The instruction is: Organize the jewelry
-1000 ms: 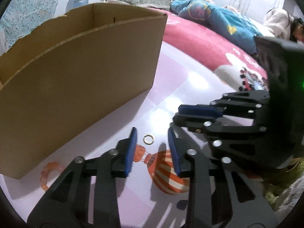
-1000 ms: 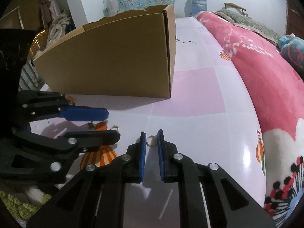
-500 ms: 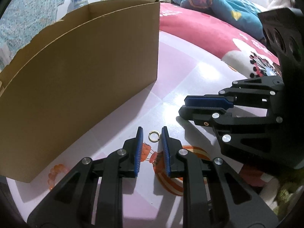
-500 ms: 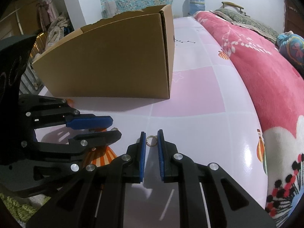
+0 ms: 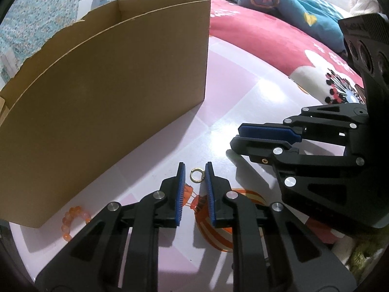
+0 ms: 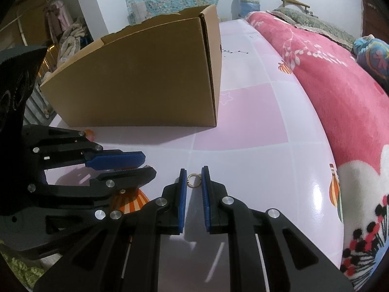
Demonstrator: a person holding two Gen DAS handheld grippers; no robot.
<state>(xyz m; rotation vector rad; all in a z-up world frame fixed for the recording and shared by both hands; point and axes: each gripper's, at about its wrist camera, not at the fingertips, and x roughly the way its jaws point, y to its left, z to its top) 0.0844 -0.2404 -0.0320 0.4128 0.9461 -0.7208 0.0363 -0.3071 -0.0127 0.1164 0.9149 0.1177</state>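
Gold ring (image 5: 197, 175) lies on the glossy pink-checked surface (image 5: 243, 102) between my left tongs' (image 5: 194, 166) tips. The jaws have just been closing and are not yet pressing. Right tongs (image 6: 193, 170) clench a second ring (image 6: 193, 179). Cardboard box (image 5: 109, 92) stands close on the left, with a bead bracelet (image 5: 70, 221) at its corner. Pink blanket (image 6: 340, 92) bounds the right, with bare surface between.

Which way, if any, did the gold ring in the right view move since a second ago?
No. The gold ring keeps its place below the near corner of the cardboard box.

A home bedroom: pink blanket (image 6: 340, 73), hung clothes (image 6: 57, 19).
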